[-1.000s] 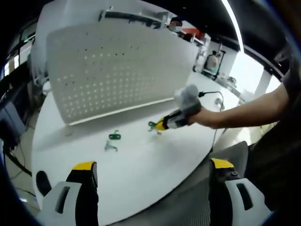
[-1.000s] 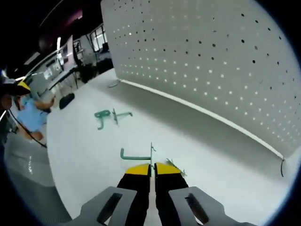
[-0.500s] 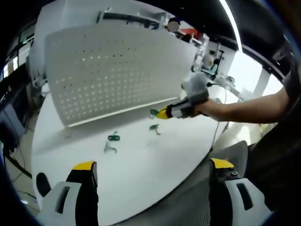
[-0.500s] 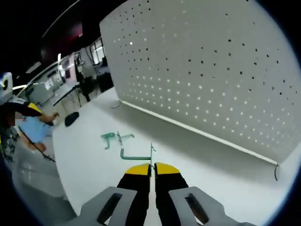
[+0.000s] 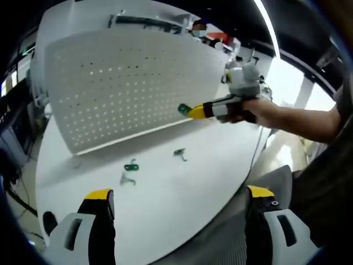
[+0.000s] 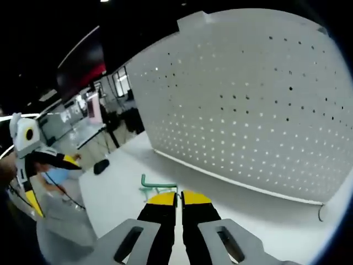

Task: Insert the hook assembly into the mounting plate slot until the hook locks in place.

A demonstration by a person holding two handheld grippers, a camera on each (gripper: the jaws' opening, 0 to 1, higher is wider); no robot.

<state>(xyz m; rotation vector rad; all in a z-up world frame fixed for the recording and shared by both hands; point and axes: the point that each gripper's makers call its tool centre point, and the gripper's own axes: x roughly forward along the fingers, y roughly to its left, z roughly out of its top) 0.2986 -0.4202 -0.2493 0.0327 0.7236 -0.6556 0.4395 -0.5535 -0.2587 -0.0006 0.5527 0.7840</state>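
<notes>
Right gripper (image 6: 181,194), jaws pressed together, pinches a green hook (image 6: 158,184) at its tips and holds it up in the air in front of the upright white pegboard (image 6: 248,110), not touching it; in the left gripper view the same gripper (image 5: 194,111) comes in from the right in a hand (image 5: 255,110) with the hook (image 5: 183,109) just off the pegboard (image 5: 127,83) face. Left gripper (image 5: 179,194) is low over the near edge of the white table (image 5: 165,193), jaws spread wide, gripping nothing. Three more green hooks lie on the table below the board: one (image 5: 179,153) near the middle, two (image 5: 130,165) (image 5: 127,178) close together to its left
</notes>
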